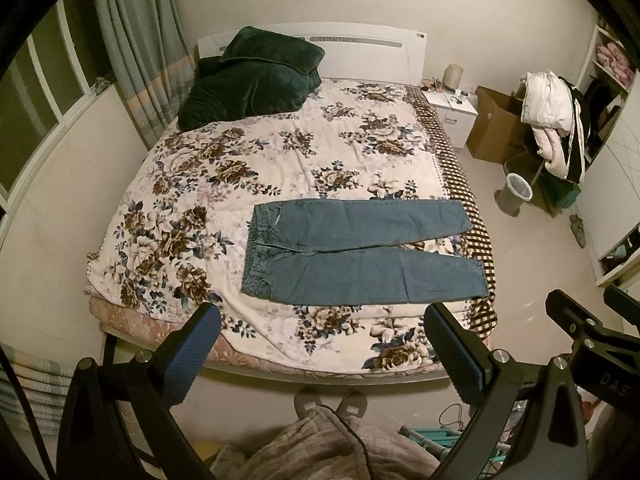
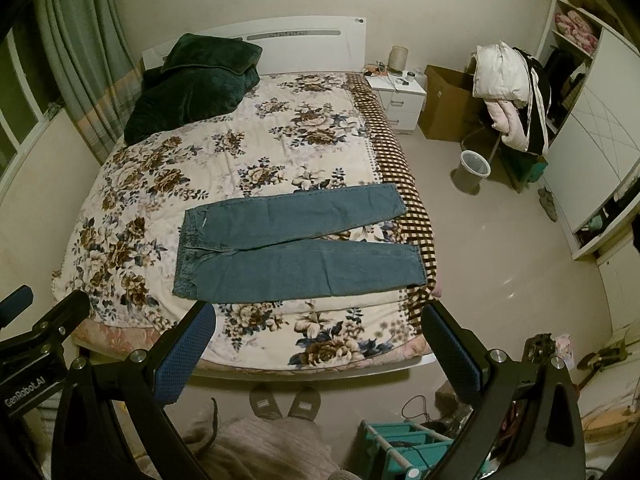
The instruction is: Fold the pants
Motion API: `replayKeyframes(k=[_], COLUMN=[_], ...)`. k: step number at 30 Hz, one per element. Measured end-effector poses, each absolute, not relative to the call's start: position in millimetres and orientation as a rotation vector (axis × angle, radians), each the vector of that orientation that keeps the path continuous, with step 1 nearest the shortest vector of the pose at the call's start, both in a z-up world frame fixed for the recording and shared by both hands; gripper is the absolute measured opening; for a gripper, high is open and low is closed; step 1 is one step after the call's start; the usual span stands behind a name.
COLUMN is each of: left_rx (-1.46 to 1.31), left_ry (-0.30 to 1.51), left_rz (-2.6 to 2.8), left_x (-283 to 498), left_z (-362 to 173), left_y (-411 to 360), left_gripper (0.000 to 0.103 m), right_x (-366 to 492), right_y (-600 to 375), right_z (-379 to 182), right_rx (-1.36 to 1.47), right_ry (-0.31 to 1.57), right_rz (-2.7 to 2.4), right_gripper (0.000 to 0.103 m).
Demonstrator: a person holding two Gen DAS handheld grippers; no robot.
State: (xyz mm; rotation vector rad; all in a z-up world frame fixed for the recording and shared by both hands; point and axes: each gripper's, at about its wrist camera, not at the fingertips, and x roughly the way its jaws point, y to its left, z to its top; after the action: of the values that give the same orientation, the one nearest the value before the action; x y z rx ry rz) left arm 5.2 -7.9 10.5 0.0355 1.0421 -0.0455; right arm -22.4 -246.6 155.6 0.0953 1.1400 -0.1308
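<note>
Blue jeans [image 1: 356,252] lie flat and unfolded on the floral bedspread [image 1: 248,168], waistband to the left, both legs spread toward the bed's right edge. They also show in the right wrist view [image 2: 296,248]. My left gripper [image 1: 320,324] is open and empty, held high above the foot of the bed, well short of the jeans. My right gripper [image 2: 318,322] is open and empty too, beside the left one at about the same height. Part of the right gripper [image 1: 588,332] shows at the right of the left wrist view.
A dark green blanket and pillow [image 1: 252,80] lie at the head of the bed. A white nightstand [image 1: 454,114], a cardboard box [image 1: 496,126], a chair piled with clothes [image 1: 556,128] and a bin [image 1: 516,192] stand to the right. My slippered feet [image 1: 330,402] are at the bed's foot.
</note>
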Motion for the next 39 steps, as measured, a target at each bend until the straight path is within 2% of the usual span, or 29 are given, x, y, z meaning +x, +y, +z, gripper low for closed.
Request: replayKeyframes(k=[26, 32, 39], left_rx=[0.035, 0.085, 0.112], left_ry=[1.021, 0.909, 0.965], left_rz=[-0.046, 0.016, 0.043], left_x=[29.2, 74.1, 168.4], left_z=[10.2, -21.1, -83.6], left_y=[-28.5, -26.7, -38.3], left_gripper=[0.103, 0.103, 0.103], right_x=[-25.6, 6.6, 96.5], right_y=[-244.9, -249.8, -274.4], right_z=[148.9, 107.4, 24.3], right_rx=[0.096, 0.036, -0.055], right_ry=[1.143, 1.09, 1.103], right_rz=[-0.144, -0.216, -0.296], right_gripper=[0.103, 0.103, 0.103])
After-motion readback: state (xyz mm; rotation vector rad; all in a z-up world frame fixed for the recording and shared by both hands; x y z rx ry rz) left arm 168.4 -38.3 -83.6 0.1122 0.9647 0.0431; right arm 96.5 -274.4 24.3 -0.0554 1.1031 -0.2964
